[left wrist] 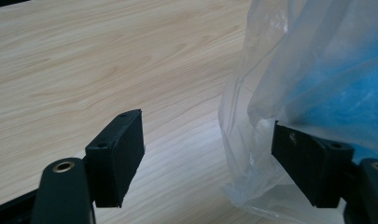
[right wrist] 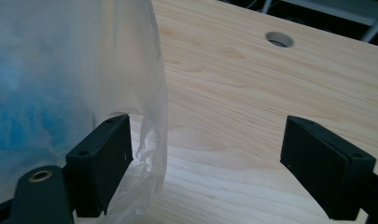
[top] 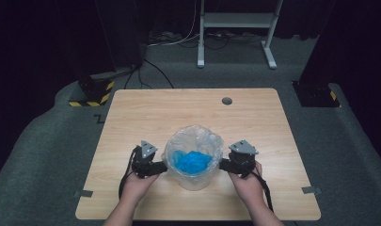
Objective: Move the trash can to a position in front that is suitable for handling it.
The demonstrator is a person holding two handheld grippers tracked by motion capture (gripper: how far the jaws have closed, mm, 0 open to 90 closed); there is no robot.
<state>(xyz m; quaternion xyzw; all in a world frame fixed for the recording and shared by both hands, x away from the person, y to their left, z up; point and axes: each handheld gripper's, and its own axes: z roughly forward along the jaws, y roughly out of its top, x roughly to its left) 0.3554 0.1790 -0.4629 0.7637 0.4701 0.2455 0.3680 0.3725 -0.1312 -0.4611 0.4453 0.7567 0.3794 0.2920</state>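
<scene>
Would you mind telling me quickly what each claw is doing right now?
Left claw: open, holding nothing, one jaw against the plastic bag.
Right claw: open, holding nothing, one jaw against the bag.

A pale wooden worktop (top: 146, 117) had a round cable hole (top: 226, 100) near its far edge; a white metal stand (top: 235, 21) stood beyond on grey carpet (top: 42, 141); black-and-yellow hazard tape (top: 91, 101) marked a dark post.

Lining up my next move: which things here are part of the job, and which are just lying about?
In the job:
clear plastic bag
blue stuff inside it
left claw, open
right claw, open

Lying about:
table hole
tape bits
white stand
floor cables
</scene>
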